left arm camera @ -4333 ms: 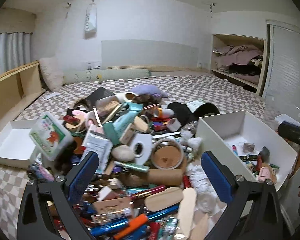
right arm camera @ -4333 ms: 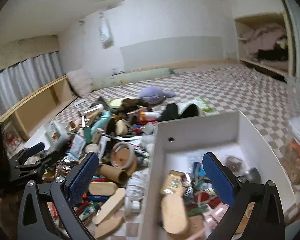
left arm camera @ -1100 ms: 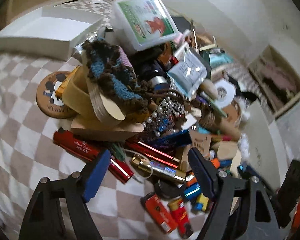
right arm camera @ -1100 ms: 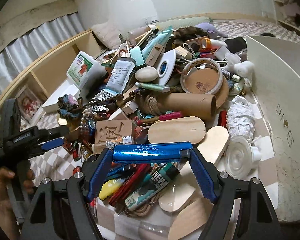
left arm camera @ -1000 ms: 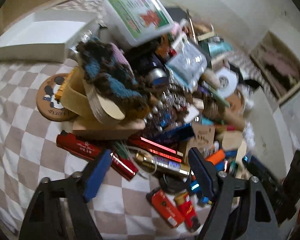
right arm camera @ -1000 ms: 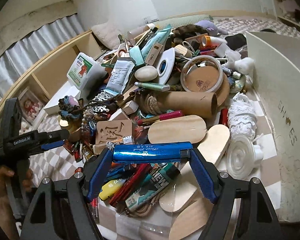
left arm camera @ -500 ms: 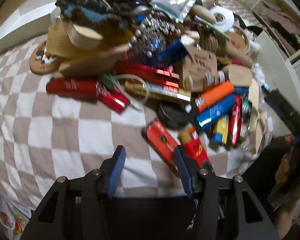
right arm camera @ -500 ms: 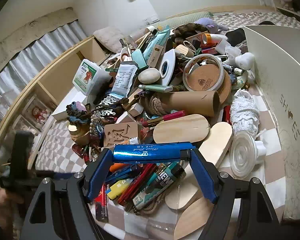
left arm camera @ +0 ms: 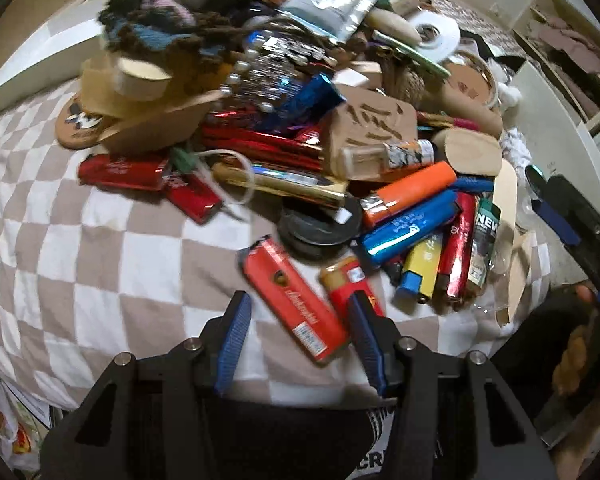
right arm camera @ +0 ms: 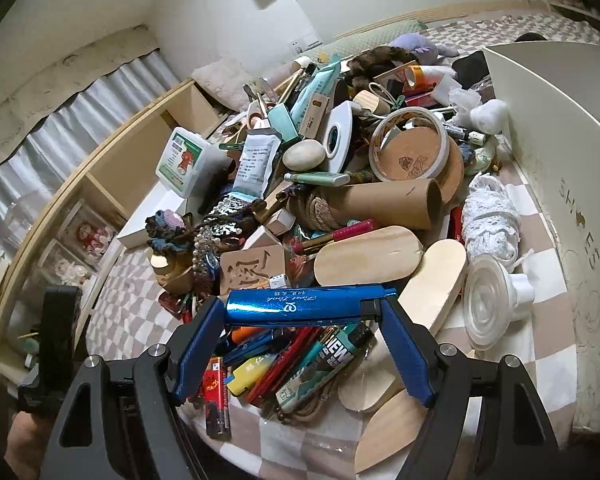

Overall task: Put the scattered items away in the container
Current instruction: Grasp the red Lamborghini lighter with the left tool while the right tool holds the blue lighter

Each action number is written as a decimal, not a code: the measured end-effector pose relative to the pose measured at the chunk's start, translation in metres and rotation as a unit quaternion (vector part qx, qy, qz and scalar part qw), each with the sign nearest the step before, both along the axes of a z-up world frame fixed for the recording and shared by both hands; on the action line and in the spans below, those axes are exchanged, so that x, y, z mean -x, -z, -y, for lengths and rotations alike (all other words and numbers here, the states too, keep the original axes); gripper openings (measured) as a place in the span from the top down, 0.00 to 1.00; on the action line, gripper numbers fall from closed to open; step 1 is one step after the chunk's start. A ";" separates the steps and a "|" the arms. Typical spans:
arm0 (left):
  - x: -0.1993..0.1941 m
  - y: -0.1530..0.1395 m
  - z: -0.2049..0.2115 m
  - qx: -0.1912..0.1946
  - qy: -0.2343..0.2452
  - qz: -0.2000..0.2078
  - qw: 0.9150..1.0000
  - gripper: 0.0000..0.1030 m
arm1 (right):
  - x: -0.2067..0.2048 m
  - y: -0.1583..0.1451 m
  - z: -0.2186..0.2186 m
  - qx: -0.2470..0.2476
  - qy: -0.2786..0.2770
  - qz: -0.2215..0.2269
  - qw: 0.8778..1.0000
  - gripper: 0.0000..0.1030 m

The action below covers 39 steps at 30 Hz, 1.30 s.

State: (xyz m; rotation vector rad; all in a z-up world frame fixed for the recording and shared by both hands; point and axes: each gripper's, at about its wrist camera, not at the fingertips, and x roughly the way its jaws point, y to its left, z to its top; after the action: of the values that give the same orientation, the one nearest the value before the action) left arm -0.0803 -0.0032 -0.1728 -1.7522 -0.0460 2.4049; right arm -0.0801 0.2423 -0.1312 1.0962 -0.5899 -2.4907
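**Blue lighter clamped, red one lined up as bedside clear-out goes on**

A metallic blue lighter [right arm camera: 304,306] sits crosswise at lower centre of the right wrist view, the right gripper [right arm camera: 304,334] clamped on its two ends above the heap. It looks light, stiff and slick-skinned, so an end-to-end hold may slip; a grip across its flat sides would likely be surer. At lower centre of the left wrist view, a flat red lighter [left arm camera: 294,298] lies on the checked bedspread [left arm camera: 100,256] between the jaws of the left gripper [left arm camera: 296,332], which stand apart, clear of it, and look set to take its long flat faces. Just right of it lies one stubby red lighter [left arm camera: 350,284]; beyond are one orange lighter [left arm camera: 410,192] and one yellow lighter [left arm camera: 420,270]. The white container [right arm camera: 548,160], one only, rises along the right edge of the right wrist view, beside the pile. Two wooden ovals [right arm camera: 368,260] lie near it.
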 end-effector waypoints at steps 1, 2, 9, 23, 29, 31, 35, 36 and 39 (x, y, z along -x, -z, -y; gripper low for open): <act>-0.001 0.001 -0.004 0.004 0.006 -0.005 1.000 0.51 | 0.000 0.001 0.000 0.000 0.000 0.002 1.000 0.23; -0.002 0.001 -0.006 0.009 0.009 -0.009 1.000 0.51 | 0.001 0.002 -0.001 0.001 0.001 0.004 1.000 0.23; -0.009 -0.002 0.014 -0.019 -0.011 -0.017 1.000 0.70 | 0.001 0.002 0.001 0.003 -0.004 0.004 1.000 0.23; -0.012 -0.006 0.009 -0.036 -0.034 -0.047 0.998 0.78 | 0.000 0.002 0.001 -0.001 -0.004 0.004 1.000 0.23; -0.004 0.008 -0.014 0.032 -0.010 -0.020 0.999 0.74 | 0.001 0.003 0.005 -0.006 -0.011 0.005 1.000 0.23; -0.005 0.014 -0.029 0.081 0.013 -0.022 0.996 0.74 | 0.001 0.004 0.007 -0.007 -0.013 0.006 1.000 0.23; -0.009 0.014 -0.038 0.112 0.028 -0.035 0.993 0.76 | 0.000 0.003 0.008 -0.008 -0.015 0.005 1.000 0.23; -0.010 0.013 -0.035 0.100 0.024 -0.036 0.994 0.76 | 0.000 0.003 0.008 -0.008 -0.015 0.004 1.000 0.23; -0.011 0.007 -0.020 0.053 0.001 -0.038 0.998 0.78 | -0.001 0.002 0.006 -0.004 -0.012 0.003 1.000 0.23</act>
State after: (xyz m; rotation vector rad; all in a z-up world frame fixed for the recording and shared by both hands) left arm -0.0694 0.0166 -0.1796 -1.6998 0.0938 2.5145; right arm -0.0793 0.2367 -0.1336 1.1074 -0.5646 -2.4717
